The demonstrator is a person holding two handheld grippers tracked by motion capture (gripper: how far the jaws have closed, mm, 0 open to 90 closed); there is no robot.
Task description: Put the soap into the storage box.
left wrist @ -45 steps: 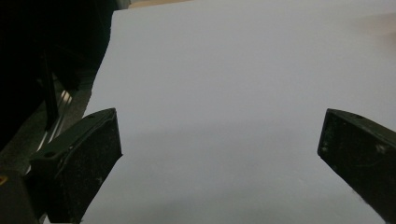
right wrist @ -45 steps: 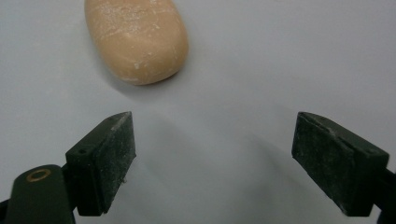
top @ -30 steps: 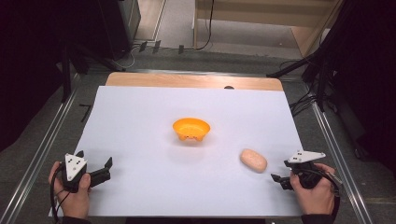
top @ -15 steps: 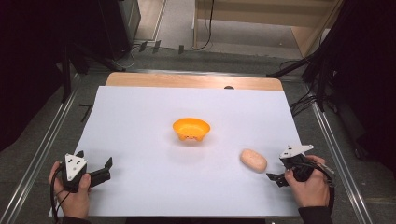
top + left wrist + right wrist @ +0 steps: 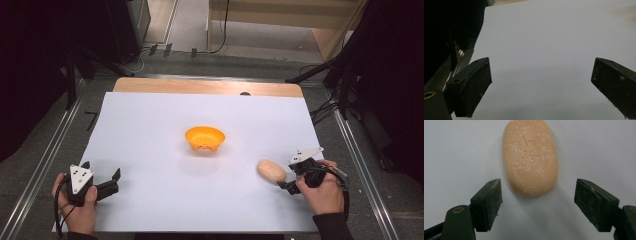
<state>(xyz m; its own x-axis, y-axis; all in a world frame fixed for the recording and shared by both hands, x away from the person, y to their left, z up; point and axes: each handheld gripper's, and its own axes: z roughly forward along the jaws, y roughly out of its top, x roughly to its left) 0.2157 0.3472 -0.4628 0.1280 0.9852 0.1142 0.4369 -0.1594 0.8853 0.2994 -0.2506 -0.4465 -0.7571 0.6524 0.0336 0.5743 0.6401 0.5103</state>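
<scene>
- Right tongs (image 5: 284, 186), held in the right hand (image 5: 322, 187) near the right edge of the white sheet (image 5: 150, 130): jaws apart, just now closing somewhat, pads clear of everything.
- Tan oval bread roll (image 5: 271, 171), flat on the sheet, right of centre and toward the near edge, just ahead of the right tongs; in the right gripper view, roll (image 5: 530, 157) beyond the jaw tips, on the midline, near end just short of the gap, untouched.
- Left tongs (image 5: 114, 181), held in the left hand (image 5: 77, 207) at the near left corner of the sheet: jaws wide apart over bare sheet.
- Orange bowl (image 5: 204, 138), upright near the middle of the sheet, well apart from roll and both tongs.
- Wooden worktop (image 5: 200, 86) exposed as a strip along the far edge of the sheet.
</scene>
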